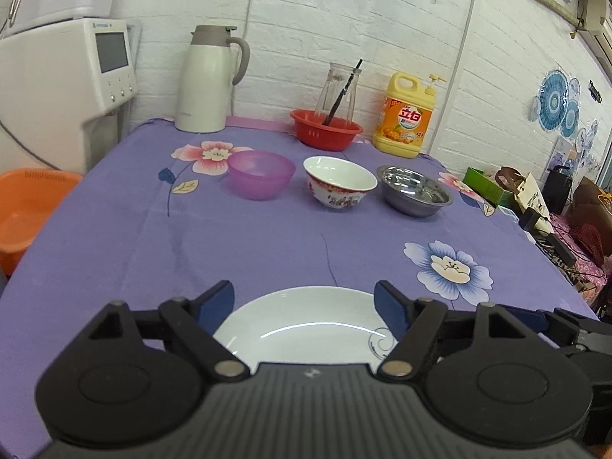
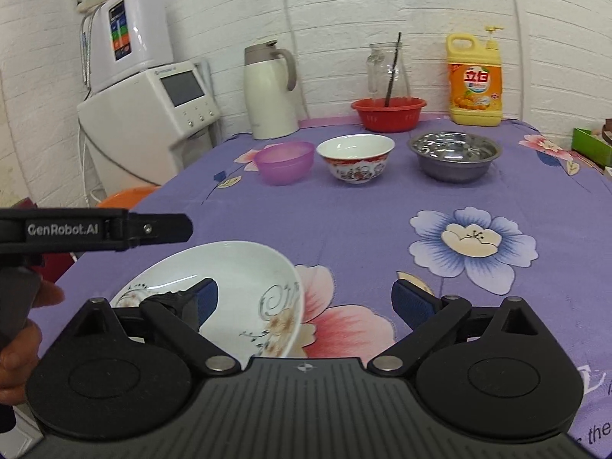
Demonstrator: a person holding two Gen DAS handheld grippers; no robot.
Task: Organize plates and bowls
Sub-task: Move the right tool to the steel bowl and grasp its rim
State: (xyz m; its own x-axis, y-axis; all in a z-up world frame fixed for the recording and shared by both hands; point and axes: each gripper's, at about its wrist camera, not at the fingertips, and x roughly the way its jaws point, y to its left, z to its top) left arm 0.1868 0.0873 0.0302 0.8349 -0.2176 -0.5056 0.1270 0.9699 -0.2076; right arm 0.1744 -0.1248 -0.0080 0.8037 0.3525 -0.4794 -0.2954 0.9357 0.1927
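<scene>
A white plate (image 1: 302, 321) with a floral rim lies on the purple tablecloth at the near edge, and shows in the right wrist view (image 2: 244, 287) too. My left gripper (image 1: 304, 302) is open, its fingers on either side of the plate's far rim. My right gripper (image 2: 304, 300) is open, its left finger over the plate, its right finger off it. A purple bowl (image 1: 261, 174), a white bowl with red pattern (image 1: 338, 181) and a steel bowl (image 1: 415, 190) stand in a row farther back; they also show in the right wrist view as purple bowl (image 2: 285, 162), white bowl (image 2: 355, 157) and steel bowl (image 2: 454, 155).
At the table's back stand a white thermos (image 1: 208, 80), a red basin (image 1: 326, 129) holding a glass jug, and a yellow detergent bottle (image 1: 408, 114). A water dispenser (image 1: 65, 88) and an orange tub (image 1: 26, 210) are left of the table. Clutter lies at the right (image 1: 535, 199).
</scene>
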